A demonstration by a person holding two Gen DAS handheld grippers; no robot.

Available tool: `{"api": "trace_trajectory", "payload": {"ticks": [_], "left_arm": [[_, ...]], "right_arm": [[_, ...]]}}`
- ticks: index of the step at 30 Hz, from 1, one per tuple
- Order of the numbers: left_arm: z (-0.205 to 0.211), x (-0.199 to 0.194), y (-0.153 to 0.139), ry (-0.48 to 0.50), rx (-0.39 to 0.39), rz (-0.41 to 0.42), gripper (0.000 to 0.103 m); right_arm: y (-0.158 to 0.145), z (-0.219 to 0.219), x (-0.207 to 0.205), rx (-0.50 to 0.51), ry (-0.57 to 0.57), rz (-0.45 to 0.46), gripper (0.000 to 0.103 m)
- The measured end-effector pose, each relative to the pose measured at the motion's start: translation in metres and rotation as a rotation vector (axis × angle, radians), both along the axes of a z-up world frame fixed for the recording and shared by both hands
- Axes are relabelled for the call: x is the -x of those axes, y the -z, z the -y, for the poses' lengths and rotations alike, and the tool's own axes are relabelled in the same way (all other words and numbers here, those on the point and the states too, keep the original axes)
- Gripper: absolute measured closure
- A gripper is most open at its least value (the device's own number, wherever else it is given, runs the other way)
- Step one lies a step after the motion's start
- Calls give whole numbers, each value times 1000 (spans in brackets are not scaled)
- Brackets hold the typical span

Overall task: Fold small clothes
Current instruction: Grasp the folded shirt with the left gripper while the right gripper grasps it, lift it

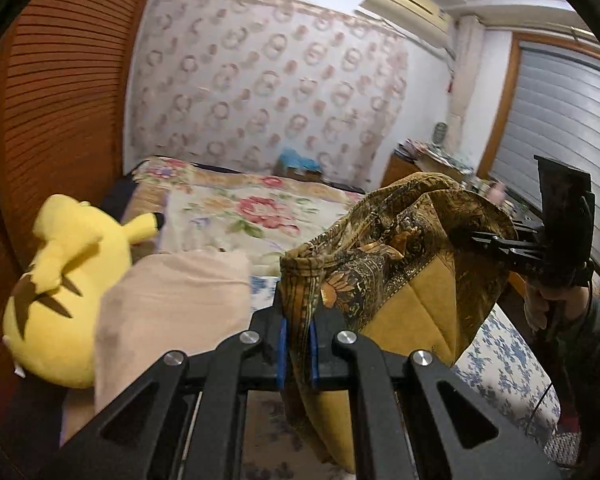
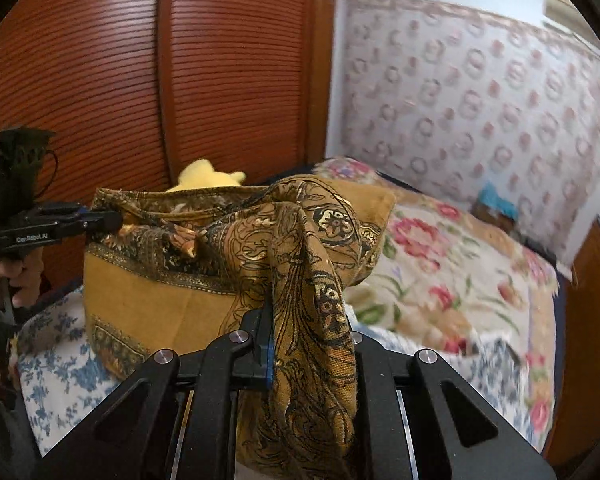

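Left claw (image 1: pixel 298 344) tilted slightly downward, pads clamped tight on one edge of the mustard paisley garment (image 1: pixel 400 264), plush toy (image 1: pixel 60 292) off to its left. Garment hangs raised over the bed (image 2: pixel 440 264), spanning both claws. Right claw (image 2: pixel 312 344) angled down, pinching the opposite edge.
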State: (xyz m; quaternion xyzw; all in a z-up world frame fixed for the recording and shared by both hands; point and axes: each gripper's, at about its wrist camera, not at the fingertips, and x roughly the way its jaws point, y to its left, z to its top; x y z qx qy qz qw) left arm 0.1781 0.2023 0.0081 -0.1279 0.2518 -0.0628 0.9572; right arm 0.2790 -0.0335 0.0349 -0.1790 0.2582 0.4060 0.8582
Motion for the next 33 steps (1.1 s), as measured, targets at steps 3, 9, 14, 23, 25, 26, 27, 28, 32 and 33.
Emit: {"api": "trace_trajectory", "payload": {"ticks": [3, 9, 14, 23, 25, 26, 27, 28, 32, 33], "left_arm": [[-14, 6, 6, -34, 2, 2, 97], [-37, 13, 18, -90, 6, -6, 97], [-55, 32, 27, -123, 35, -7, 97], [-90, 50, 59, -200, 75, -77, 97], [-93, 50, 66, -212, 76, -92, 97], [-97, 51, 70, -219, 87, -97, 97], [-100, 51, 73, -226, 93, -102, 97], [-103, 50, 76, -233, 97, -109, 97], [-115, 43, 94, -253, 127, -156, 97], [-117, 41, 99, -259, 128, -169, 97]], "right_arm": [[-2, -21, -3, 27, -33, 14, 91], [-9, -69, -8, 95, -104, 57, 91], [-15, -115, -11, 157, -188, 83, 91], [6, -208, -41, 252, -324, 35, 91], [18, -227, -49, 272, -341, 19, 91], [24, -236, -53, 278, -349, 14, 91], [28, -240, -55, 281, -354, 9, 91], [34, -246, -58, 284, -356, -1, 91], [50, -258, -71, 299, -295, -11, 66], [50, -257, -75, 295, -263, -10, 57]]}}
